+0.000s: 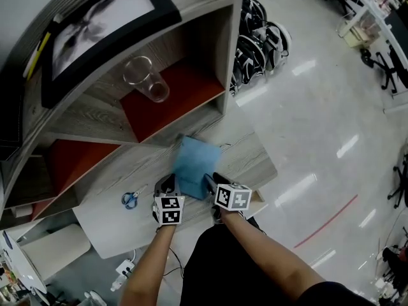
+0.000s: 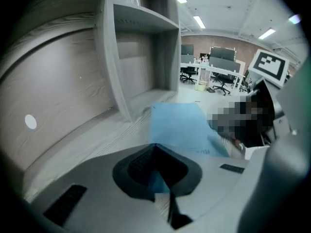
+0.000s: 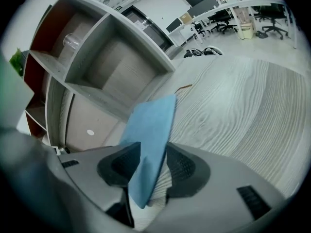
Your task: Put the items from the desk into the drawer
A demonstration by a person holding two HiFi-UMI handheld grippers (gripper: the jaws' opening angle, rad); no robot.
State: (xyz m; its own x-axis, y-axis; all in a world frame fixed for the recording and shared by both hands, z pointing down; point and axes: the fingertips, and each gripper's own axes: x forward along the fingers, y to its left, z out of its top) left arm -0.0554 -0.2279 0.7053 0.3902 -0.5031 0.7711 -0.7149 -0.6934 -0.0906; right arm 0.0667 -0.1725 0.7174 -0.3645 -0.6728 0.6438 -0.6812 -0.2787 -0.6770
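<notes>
Blue book (image 1: 194, 161) first: pinching it in left gripper (image 1: 169, 182), loosely straddling its edge with wide-apart right gripper (image 1: 209, 182). Likely needing one-handed carry to drawer next, none showing here.

**Blue on grey grain**

I see a sky-blue notebook (image 1: 194, 164) on a desk (image 1: 255, 161) of pale grey wood grain. The scissors (image 1: 130, 199) have blue handles. The shelf panels (image 1: 172, 97) are dark red. The left gripper (image 1: 167, 185) and right gripper (image 1: 210, 182) each carry a cube of black-and-white squares. Their bodies are grey and their pads (image 3: 182, 166) black and ribbed. The floor (image 1: 306, 107) is glossy pale grey with one red line (image 1: 326, 222).
</notes>
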